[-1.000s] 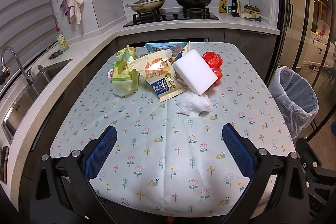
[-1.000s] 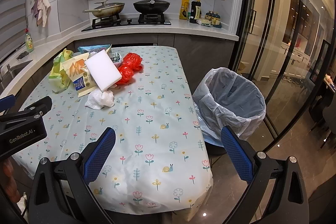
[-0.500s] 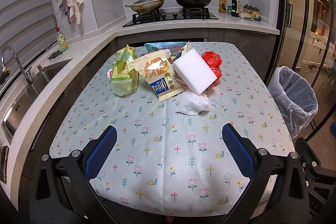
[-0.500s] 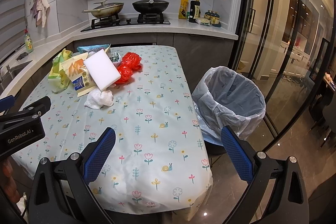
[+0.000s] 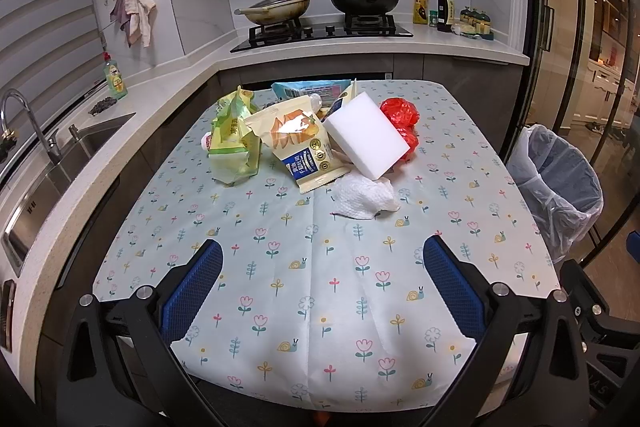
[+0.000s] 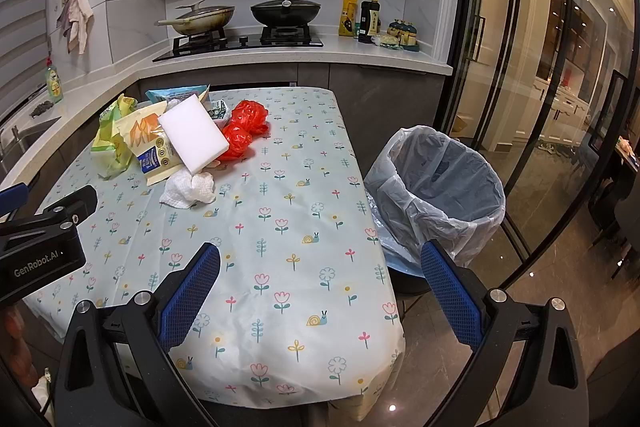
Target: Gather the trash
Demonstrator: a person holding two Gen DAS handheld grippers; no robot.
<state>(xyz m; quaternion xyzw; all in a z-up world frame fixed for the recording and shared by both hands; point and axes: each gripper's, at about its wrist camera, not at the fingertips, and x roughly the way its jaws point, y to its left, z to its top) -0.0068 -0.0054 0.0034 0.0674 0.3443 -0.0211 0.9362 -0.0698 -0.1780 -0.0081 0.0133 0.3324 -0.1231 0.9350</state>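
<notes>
A pile of trash lies at the far half of the flowered table point(image 5: 320, 267): a crumpled white paper towel point(image 5: 364, 201), a white foam block point(image 5: 366, 135), a yellow snack bag point(image 5: 298, 143), a green bag point(image 5: 232, 143), a red plastic bag point(image 5: 402, 123) and a blue packet point(image 5: 308, 89). The pile also shows in the right wrist view, with the paper towel point(image 6: 188, 189) nearest. My left gripper point(image 5: 320, 291) is open and empty over the table's near edge. My right gripper point(image 6: 320, 291) is open and empty over the table's near right corner. A bin lined with a clear bag point(image 6: 440, 195) stands on the floor right of the table.
The bin also shows at the right of the left wrist view point(image 5: 560, 183). A counter with a sink point(image 5: 52, 163) runs along the left. A stove with two pans point(image 5: 320, 23) and bottles point(image 5: 446, 7) is behind the table. Glass doors point(image 6: 540, 107) are at the right.
Both grippers have drifted slightly; the view is nearly the same. Nothing on the table has moved.
</notes>
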